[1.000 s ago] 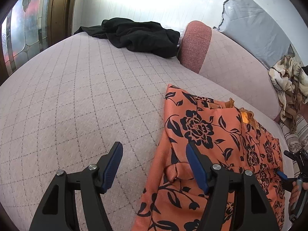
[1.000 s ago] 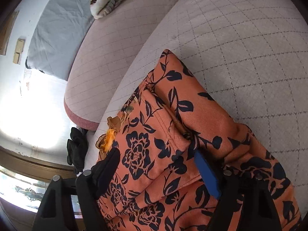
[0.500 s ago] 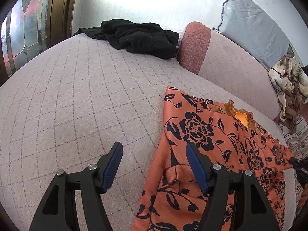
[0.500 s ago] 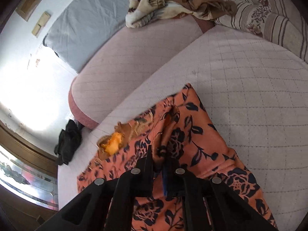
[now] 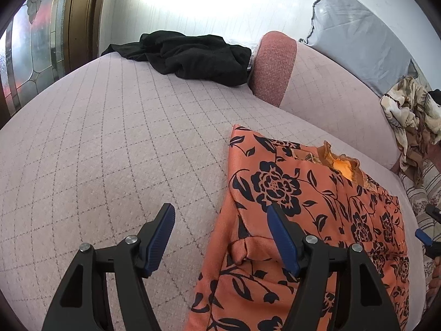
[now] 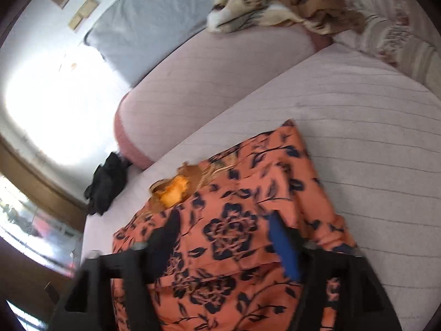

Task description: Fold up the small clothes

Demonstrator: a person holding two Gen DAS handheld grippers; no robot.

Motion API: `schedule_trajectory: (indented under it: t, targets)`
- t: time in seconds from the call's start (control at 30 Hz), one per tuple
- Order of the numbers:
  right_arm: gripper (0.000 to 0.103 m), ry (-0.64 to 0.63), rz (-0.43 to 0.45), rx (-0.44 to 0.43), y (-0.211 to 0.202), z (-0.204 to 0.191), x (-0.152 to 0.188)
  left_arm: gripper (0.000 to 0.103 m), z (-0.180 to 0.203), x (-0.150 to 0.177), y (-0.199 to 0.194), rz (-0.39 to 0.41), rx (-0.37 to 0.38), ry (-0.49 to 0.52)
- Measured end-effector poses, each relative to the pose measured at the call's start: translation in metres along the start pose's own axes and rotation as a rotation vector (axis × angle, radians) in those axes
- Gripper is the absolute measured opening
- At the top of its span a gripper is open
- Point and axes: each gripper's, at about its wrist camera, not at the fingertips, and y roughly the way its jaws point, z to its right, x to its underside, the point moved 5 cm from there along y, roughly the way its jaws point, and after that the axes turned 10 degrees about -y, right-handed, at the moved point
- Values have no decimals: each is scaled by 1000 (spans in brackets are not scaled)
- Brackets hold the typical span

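An orange garment with black flowers lies folded on the pale quilted sofa seat; its ruffled neckline faces the backrest. My left gripper is open and empty, hovering over the garment's left edge, one finger over bare seat. In the right wrist view the garment lies flat below my right gripper, which is open and empty just above it. The right gripper's tip shows at the far right of the left wrist view.
A black garment lies heaped at the sofa's far end by a pink cushion. A patterned beige blanket hangs over the backrest. A grey pillow leans on the wall. A striped cushion sits at the right.
My right gripper was shut on a fold of the orange garment half a second ago; it has let go and opened. The garment now lies flatter. My left gripper has barely moved.
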Motion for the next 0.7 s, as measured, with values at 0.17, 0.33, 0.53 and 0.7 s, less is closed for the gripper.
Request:
schedule_trajectory:
  t: [0.17,0.33,0.53,0.7]
  targets:
    - [79,133,-151,2,59,42,26,72,-5,5,9,-51,-17,-9]
    - [81,72,-89,-86,40,20,12,72,-6,5,16,-78,-3,-31]
    - [80,146,-119,-51,54,39,5,77,0,17,26,-98,-73,71]
    - [80,74,-49,-127,57,15,-26,80,3,19,29,-98,-79,86]
